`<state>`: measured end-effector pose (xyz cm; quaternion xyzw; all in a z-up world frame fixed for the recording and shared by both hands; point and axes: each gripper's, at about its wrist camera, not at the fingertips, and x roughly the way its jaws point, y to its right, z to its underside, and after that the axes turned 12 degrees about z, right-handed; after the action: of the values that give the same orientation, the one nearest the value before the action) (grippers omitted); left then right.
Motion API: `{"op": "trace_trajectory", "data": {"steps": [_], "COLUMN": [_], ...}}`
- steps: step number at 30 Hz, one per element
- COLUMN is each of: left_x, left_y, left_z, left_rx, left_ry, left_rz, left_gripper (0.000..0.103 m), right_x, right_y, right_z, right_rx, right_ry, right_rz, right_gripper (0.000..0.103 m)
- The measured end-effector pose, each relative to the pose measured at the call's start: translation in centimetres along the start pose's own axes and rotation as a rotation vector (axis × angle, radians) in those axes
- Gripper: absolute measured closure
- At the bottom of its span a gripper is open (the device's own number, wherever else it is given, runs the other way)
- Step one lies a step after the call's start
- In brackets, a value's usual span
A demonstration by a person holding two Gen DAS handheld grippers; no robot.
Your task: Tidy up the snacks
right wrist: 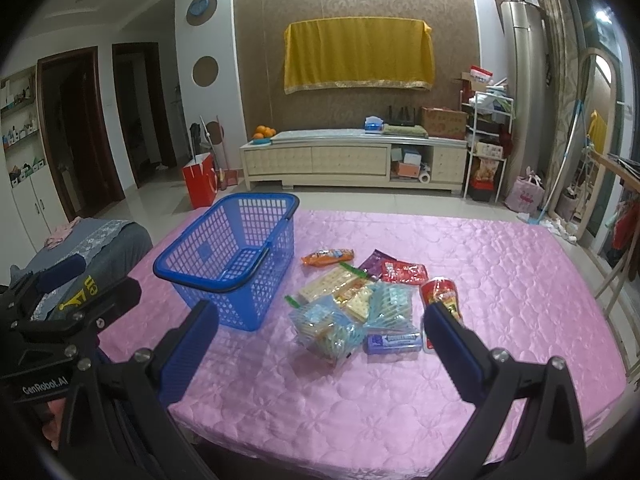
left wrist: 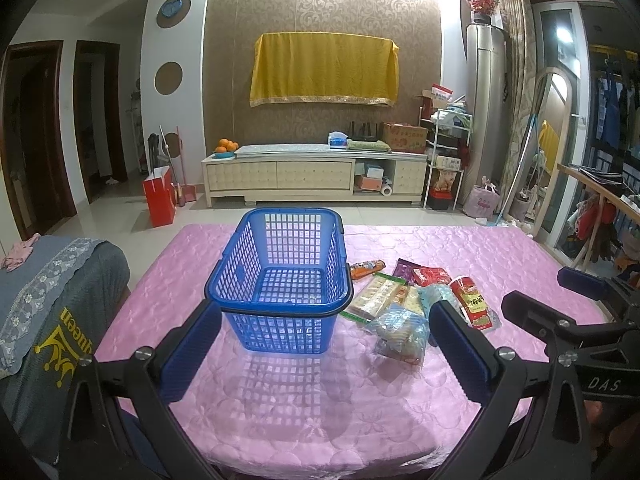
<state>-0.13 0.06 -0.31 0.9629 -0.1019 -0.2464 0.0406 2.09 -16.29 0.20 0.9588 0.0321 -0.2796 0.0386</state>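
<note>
An empty blue plastic basket [left wrist: 280, 280] stands on the pink tablecloth [left wrist: 300, 400], its black handle folded down. It also shows in the right wrist view [right wrist: 236, 256]. To its right lies a pile of snack packets [right wrist: 352, 304]: an orange packet [right wrist: 327, 257], cracker packs [right wrist: 332, 285], a red packet [right wrist: 403, 272], a red tube [right wrist: 440, 294], a blue gum pack [right wrist: 394, 342]. My left gripper [left wrist: 320, 344] is open and empty, just before the basket. My right gripper [right wrist: 320, 338] is open and empty, before the pile.
A grey cloth-covered seat [left wrist: 48, 300] stands left of the table. A wooden chair [right wrist: 616, 280] stands at the table's right edge. Beyond the far edge are tiled floor, a red bag [left wrist: 160, 196] and a TV cabinet [left wrist: 316, 176].
</note>
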Motion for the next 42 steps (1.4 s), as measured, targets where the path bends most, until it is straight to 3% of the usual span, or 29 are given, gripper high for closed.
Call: {"op": "trace_trajectory", "data": {"steps": [12,15,21,26,35,42], "left_x": [0.4,1.0,2.9,5.1,10.6,15.9], "left_y": [0.2,0.3,1.0,1.6,4.3,6.5], "left_z": [-0.7,-1.3,-2.9,-4.3,-4.7,-3.8], "left_rx": [0.011,0.015,0.057,0.081,0.146,0.174], "left_ry": [-0.017,-0.024,-0.04,-0.063,-0.177,-0.294], "left_rz": [0.02,0.024,0.039,0.058,0.121,0.167], "left_gripper": [0.0,0.0,0.0,0.0,0.0,0.0], "right_x": [0.4,1.0,1.7,2.9,7.2,11.5], "right_y": [0.6,1.4,3.3,5.5,8.6,10.2], "right_z": [-0.1,-0.3,-1.4,-2.7,-2.4,-1.2], "right_rx": [0.006,0.038,0.067,0.092,0.031,-0.007], "right_ry": [-0.011,-0.022,-0.003,0.006,-0.055,-0.167], "right_rz": [-0.015,-0.052,0.013,0.018,0.129,0.105], "right_gripper": [0.0,0.0,0.0,0.0,0.0,0.0]}}
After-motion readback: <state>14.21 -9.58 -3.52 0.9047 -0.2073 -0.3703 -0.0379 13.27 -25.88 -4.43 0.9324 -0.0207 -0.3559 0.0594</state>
